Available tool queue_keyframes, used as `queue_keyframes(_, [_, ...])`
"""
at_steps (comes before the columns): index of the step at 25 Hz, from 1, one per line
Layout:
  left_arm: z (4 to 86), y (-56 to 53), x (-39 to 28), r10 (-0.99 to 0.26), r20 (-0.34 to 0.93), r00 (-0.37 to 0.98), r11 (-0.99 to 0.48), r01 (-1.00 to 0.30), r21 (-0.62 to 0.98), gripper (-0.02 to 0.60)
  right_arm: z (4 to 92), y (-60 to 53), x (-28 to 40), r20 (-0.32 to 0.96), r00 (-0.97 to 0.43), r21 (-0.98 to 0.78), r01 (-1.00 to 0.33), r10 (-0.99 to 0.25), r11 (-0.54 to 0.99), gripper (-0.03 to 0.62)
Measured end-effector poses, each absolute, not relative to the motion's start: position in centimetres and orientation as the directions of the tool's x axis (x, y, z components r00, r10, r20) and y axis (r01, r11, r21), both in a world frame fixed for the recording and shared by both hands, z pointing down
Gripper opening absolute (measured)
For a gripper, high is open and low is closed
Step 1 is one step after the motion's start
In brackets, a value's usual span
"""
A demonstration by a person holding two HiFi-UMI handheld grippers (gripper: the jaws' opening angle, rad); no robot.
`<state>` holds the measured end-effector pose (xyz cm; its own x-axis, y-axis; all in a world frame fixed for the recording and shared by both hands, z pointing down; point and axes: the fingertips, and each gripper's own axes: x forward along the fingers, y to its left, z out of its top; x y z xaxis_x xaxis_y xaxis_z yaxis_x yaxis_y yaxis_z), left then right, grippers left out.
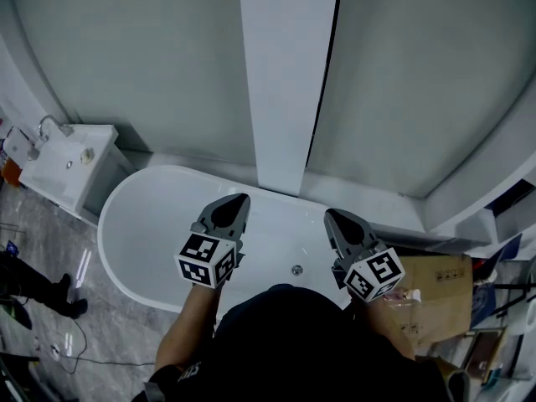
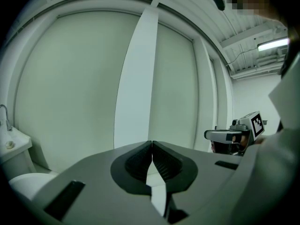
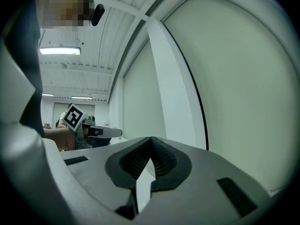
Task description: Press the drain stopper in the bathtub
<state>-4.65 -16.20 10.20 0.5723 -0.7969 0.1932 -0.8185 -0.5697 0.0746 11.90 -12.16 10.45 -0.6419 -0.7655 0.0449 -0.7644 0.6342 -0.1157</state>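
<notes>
A white oval bathtub (image 1: 138, 212) lies below me in the head view. Its round metal drain stopper (image 1: 296, 270) sits on the tub floor between my two grippers. My left gripper (image 1: 240, 198) hovers above the tub, left of the stopper, jaws shut with nothing held. My right gripper (image 1: 332, 213) hovers right of the stopper, also shut and empty. In the left gripper view the shut tips (image 2: 152, 143) point at the pale wall, with the right gripper (image 2: 234, 134) off to the side. In the right gripper view the tips (image 3: 151, 138) meet, and the left gripper (image 3: 86, 125) shows at left.
A white pillar (image 1: 285, 82) rises behind the tub between grey wall panels. A white washbasin with a tap (image 1: 59, 153) stands left of the tub. A cardboard box (image 1: 435, 296) lies at right. A person's legs (image 1: 38, 283) and cables are on the floor at left.
</notes>
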Motion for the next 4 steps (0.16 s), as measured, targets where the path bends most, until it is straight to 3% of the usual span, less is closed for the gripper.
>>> queue_keyframes(4, [10.62,-16.07,-4.69,-0.796,0.201,0.571,-0.568,-0.819,0.08,0.017,10.44,-12.18,11.48,0.055,-0.646,-0.118,-0.761,-0.761,0.638,0.011])
